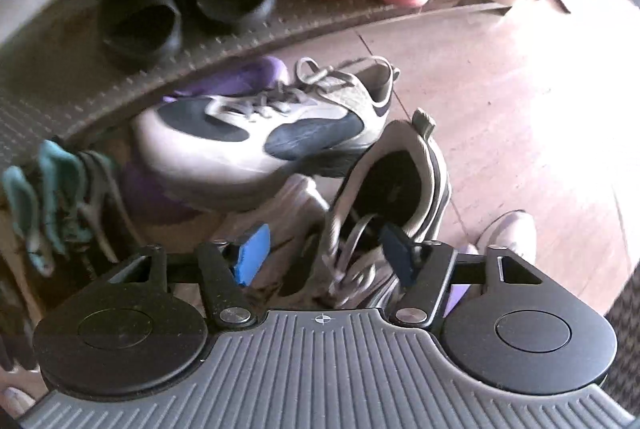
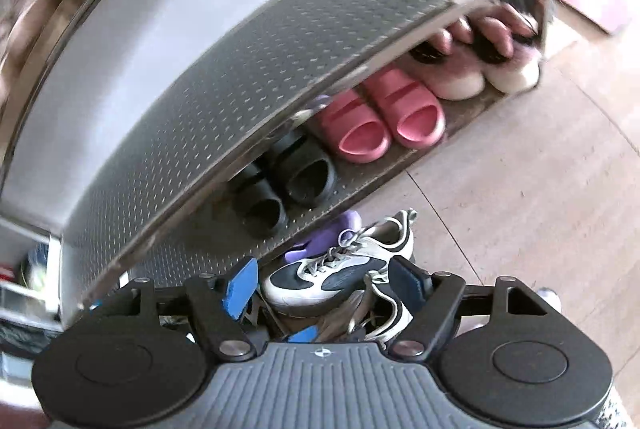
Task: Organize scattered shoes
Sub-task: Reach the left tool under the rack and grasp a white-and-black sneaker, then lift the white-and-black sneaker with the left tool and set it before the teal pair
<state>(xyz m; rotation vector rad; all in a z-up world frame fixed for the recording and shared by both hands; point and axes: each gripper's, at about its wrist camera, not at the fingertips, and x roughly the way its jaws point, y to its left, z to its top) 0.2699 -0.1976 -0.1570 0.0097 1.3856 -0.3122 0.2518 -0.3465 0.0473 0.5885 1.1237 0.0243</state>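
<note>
Left wrist: left gripper (image 1: 320, 253) spread halfway around the tongue and laces of the near grey sneaker (image 1: 394, 185) on the floor; pads not clearly pressing. Risk: pinching only laces, so the shoe dangles or knocks the other sneaker (image 1: 256, 133).

Right wrist: right gripper (image 2: 320, 287) spread wide, empty, above the sneaker pile by the shoe rack (image 2: 280, 61); could clip the shelf edge.

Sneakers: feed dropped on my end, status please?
Left claw open over the near sneaker. Right claw open, empty. Second sneaker lies on the floor, purple shoe behind it.
</note>
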